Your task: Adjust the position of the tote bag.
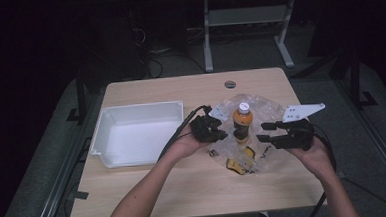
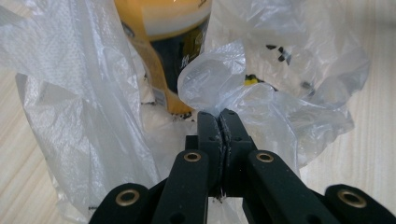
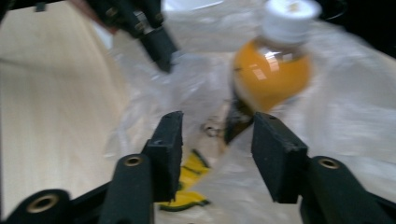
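my left tool (image 2: 219, 122) pinches the plastic bag (image 2: 261, 98) | my right tool (image 3: 217, 154) spread beside the orange bottle (image 3: 271, 74)

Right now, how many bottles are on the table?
1. The orange bottle stands upright on the clear plastic bag, between the two grippers. The crumpled bag could hide small things.

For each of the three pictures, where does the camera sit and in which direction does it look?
High view: above the person's side, looking forward and down on the table; both forearms, left gripper and right gripper show.
Left gripper view: rides the left gripper, looking along its closed jaws pinching the plastic bag.
Right gripper view: rides the right gripper, looking between open jaws toward the bottle.
Shared: all three show the orange bottle and bag; the right gripper view also shows the left gripper.
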`<state>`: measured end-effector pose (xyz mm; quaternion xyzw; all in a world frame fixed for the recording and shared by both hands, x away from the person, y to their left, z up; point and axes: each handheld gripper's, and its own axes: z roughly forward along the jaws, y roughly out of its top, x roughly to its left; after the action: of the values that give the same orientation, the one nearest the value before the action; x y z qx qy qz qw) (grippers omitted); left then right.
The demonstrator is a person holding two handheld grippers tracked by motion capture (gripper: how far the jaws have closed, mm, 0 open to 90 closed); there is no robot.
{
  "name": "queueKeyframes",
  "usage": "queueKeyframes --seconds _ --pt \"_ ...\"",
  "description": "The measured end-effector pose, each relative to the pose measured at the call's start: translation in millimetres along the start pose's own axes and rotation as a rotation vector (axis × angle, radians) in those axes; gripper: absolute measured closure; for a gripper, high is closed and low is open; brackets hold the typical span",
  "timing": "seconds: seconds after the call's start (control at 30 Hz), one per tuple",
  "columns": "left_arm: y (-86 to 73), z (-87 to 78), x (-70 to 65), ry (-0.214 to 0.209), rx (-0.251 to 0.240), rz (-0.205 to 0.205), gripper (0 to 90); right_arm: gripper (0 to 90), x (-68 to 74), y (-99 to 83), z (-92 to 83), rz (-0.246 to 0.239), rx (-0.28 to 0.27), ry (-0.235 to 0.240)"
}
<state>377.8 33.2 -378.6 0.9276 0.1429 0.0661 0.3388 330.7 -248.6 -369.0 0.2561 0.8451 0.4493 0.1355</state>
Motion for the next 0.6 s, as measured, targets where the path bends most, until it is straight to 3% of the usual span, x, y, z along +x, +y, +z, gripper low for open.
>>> queueKeyframes --seconds 0.13,0.17,0.3,0.47,0.6 --pt "-2.9 1.4 -0.1 0.008 -0.005 -0.013 88.8 44.9 -9.1 5.5 -3.0 -0.002 0.006 -0.045" --pt "-4.9 2.7 0.3 0.013 0.004 -0.013 88.8 42.0 -18.4 9.0 -3.3 0.002 0.021 -0.072" --pt "-9.1 8.0 1.8 0.023 0.006 -0.021 88.8 38.2 -33.4 13.8 2.3 -0.007 0.048 -0.097" --pt "-10.8 14.0 3.6 0.022 0.025 -0.015 88.7 36.1 -47.1 14.8 14.1 0.005 0.089 -0.071" --pt "-11.7 20.4 5.0 0.024 0.034 -0.020 88.7 47.4 -60.0 11.9 29.3 0.020 0.112 -0.013"
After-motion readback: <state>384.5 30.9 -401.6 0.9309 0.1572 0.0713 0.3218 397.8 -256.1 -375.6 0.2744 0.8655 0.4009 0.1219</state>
